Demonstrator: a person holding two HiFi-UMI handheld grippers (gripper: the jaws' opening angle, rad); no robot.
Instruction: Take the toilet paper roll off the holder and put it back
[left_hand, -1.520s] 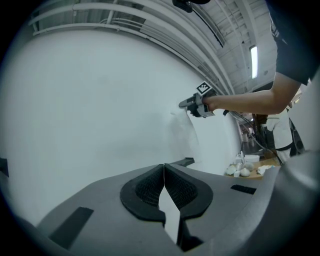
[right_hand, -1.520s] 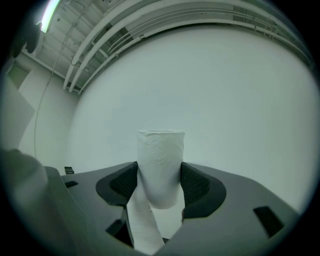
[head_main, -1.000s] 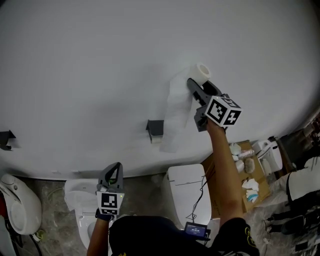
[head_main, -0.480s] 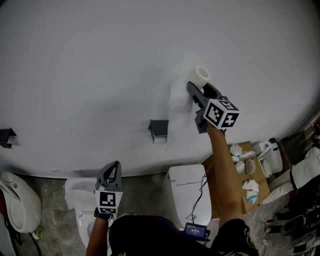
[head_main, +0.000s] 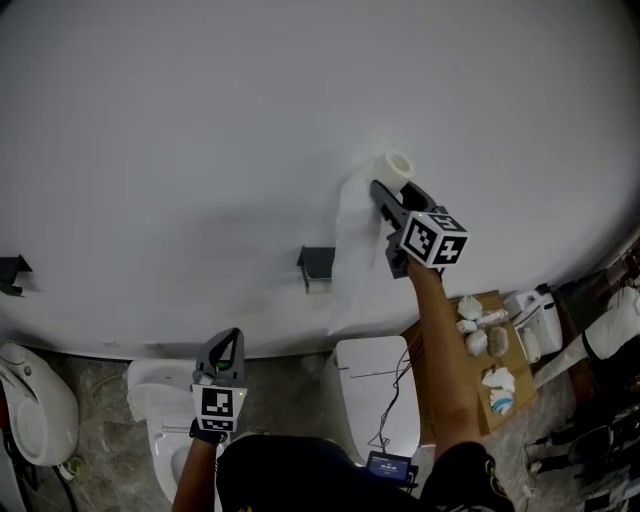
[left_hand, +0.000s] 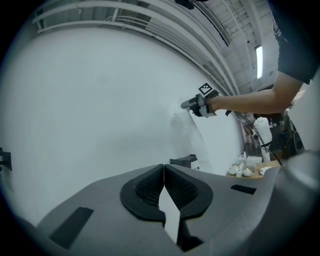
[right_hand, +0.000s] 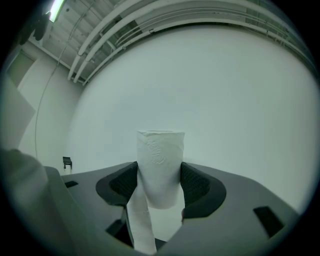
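Against the white wall (head_main: 200, 110), above and to the right of the holder (head_main: 317, 264), the right gripper (head_main: 384, 192) is clamping the toilet paper roll (head_main: 397, 165). It is carrying the roll lower than a second ago, and the loose tail (head_main: 350, 250) is hanging nearer the holder. The left gripper (head_main: 230, 340) is waiting low, its jaws closed together on nothing.
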